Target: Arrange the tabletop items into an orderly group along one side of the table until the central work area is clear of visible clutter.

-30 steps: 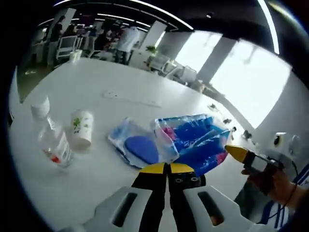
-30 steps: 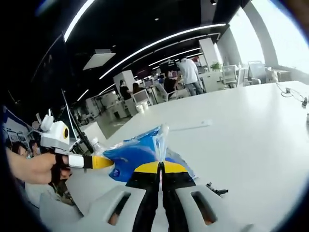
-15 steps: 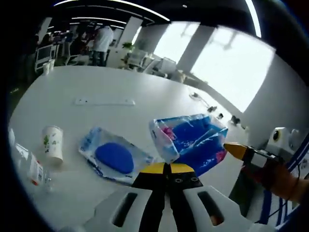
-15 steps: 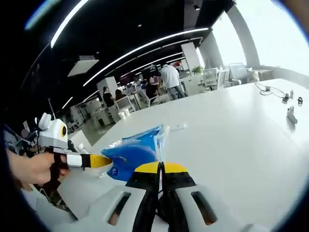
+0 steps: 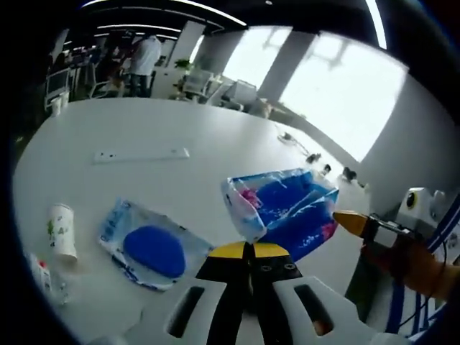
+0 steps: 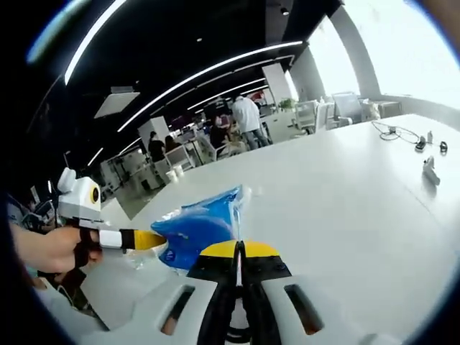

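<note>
Here, both grippers pinch one blue plastic bag [image 5: 287, 212] above the white table [image 5: 180, 129].

The left gripper [image 5: 250, 250] has its yellow-tipped jaws pressed together on the bag's near edge; the right gripper [image 6: 239, 249] is clamped likewise on the bag's edge, the bag [image 6: 198, 230] hanging between the two. Beside the bag, toward the table's near side, a flat packet with a blue oval [image 5: 151, 248] lies on the surface. Beyond that packet stands a paper cup [image 5: 61, 230], and a clear bottle [image 5: 43, 277] sits just beside the cup. A long white strip [image 5: 140, 154] lies farther out from the bag.

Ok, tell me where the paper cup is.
In the left gripper view, the paper cup stands at the far left of the table, left of the flat blue packet.
</note>
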Action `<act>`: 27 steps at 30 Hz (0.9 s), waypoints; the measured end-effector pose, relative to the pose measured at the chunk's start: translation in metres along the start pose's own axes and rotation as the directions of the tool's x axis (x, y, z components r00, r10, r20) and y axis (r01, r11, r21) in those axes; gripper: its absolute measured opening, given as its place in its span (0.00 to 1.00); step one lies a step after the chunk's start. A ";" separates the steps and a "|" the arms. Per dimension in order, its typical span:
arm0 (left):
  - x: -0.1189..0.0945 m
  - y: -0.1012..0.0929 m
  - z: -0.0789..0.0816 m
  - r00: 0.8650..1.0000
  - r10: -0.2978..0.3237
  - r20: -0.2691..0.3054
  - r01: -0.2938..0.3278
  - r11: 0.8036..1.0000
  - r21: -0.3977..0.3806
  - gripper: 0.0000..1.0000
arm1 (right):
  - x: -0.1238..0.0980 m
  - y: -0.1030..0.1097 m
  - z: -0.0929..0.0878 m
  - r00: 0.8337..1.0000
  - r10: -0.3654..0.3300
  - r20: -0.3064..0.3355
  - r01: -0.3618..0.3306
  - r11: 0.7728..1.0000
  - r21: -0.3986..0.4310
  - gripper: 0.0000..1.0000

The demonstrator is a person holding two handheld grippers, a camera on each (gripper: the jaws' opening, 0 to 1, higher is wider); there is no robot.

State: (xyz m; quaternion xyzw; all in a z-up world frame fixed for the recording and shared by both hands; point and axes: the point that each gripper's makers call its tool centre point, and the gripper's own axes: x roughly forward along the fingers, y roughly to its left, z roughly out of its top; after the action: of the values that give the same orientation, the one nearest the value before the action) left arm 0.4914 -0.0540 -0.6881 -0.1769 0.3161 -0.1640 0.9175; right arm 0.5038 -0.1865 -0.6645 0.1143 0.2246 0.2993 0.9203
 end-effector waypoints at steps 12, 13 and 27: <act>0.023 -0.002 0.003 1.000 0.003 -0.019 -0.003 1.000 -0.002 0.00 | 0.012 -0.022 0.004 1.000 -0.004 -0.010 0.004 1.000 0.008 0.00; 0.025 -0.002 0.004 1.000 0.003 -0.022 -0.003 1.000 -0.001 0.00 | 0.013 -0.024 0.004 1.000 -0.005 -0.010 0.005 1.000 0.011 0.00; 0.046 -0.005 -0.001 0.999 0.012 -0.038 -0.013 1.000 -0.020 0.00 | 0.023 -0.047 0.001 1.000 -0.007 -0.028 0.008 1.000 0.030 0.00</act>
State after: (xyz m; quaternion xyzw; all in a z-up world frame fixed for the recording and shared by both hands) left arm 0.5247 -0.0774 -0.7110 -0.1809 0.3361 -0.1583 0.9106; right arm 0.5442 -0.2099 -0.6877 0.1232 0.2424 0.2940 0.9163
